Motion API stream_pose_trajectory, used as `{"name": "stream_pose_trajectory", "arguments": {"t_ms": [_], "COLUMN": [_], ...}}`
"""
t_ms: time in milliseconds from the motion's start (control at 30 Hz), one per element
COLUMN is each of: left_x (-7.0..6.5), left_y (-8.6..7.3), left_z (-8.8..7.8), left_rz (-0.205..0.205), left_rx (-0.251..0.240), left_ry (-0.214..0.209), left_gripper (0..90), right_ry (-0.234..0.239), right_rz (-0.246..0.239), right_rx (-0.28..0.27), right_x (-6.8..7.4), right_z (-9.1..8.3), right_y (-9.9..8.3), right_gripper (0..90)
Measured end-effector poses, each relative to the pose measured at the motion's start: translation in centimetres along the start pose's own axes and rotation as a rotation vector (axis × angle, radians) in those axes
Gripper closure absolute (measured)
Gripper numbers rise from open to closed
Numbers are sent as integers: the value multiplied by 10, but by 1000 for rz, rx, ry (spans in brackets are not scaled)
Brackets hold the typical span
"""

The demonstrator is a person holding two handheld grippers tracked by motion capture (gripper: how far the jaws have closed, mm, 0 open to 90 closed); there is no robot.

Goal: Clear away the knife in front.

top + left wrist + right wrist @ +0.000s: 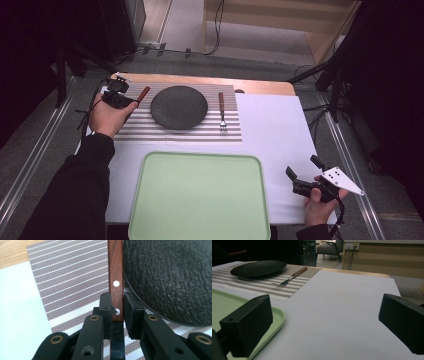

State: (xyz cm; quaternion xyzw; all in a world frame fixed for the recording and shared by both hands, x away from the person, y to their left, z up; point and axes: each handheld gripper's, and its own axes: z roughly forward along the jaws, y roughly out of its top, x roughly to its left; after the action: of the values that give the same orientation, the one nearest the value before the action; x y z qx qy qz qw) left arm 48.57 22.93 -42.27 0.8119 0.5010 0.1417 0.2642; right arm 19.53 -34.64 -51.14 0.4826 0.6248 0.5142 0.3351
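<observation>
We look down on a wooden table [260,86], most of its top covered by a white sheet [272,135]. A pale green tray [200,197] lies on the sheet, at the person's side of the table. Beyond the tray, a striped placemat [145,126] lies at the sheet's far edge. On the placemat rests a dark round plate [178,107]; just right of the plate lies a fork [221,113] with a wooden handle, its tines pointing toward the tray.
</observation>
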Motion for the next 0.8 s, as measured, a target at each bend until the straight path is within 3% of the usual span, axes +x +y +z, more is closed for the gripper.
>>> {"name": "stream_pose_trajectory", "arguments": {"t_ms": [200,500,800], "left_x": [-7,-13,-26], "left_y": [-7,-18,-23], "left_z": [-8,-18,-28], "left_rz": [29,37,75], "left_rx": [-8,-26,-42], "left_ry": [-19,-73,-85], "left_gripper": [777,777,777], "right_ry": [-3,-1,1], "right_rz": [-5,-8,-8], "right_rx": [2,5,7], "right_x": [0,1,1], "right_z": [1,1,1], "right_y": [0,0,0], "right_gripper": [0,0,0]}}
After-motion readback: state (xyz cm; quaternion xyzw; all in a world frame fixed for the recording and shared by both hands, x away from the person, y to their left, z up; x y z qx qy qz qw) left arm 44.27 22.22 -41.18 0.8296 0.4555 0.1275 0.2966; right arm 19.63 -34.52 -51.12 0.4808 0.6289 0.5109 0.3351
